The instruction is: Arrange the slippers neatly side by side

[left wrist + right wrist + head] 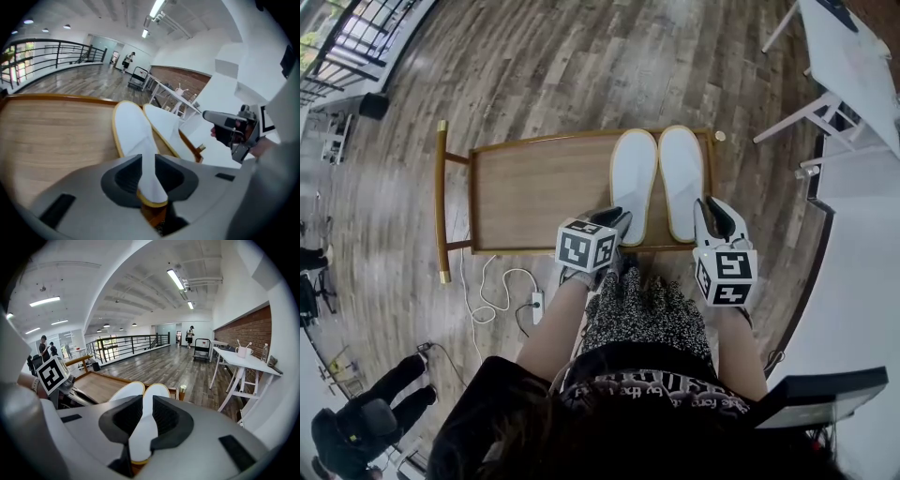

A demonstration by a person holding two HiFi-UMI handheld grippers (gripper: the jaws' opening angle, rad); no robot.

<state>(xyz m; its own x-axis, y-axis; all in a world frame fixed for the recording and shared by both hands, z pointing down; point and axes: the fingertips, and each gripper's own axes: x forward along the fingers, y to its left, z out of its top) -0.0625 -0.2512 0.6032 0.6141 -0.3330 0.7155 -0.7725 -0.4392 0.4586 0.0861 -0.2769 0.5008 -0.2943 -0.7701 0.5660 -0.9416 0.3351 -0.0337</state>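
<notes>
Two white slippers with yellow trim lie side by side, toes away from me, at the right end of a low wooden table (525, 192). My left gripper (614, 222) is at the heel of the left slipper (633, 178). In the left gripper view its jaws (147, 171) are shut on that slipper's heel (132, 129), which is pinched into a fold between the pads. My right gripper (713, 214) is at the heel of the right slipper (682, 173). In the right gripper view the right slipper (156, 391) fills the gap of the closed jaws (146, 416).
The slippers' heels reach the table's near edge. A white table (853, 56) stands at the far right. A white cable with a power strip (534, 305) lies on the wood floor to the left, and a person (370, 412) crouches at the lower left. More white tables (243, 363) line a brick wall.
</notes>
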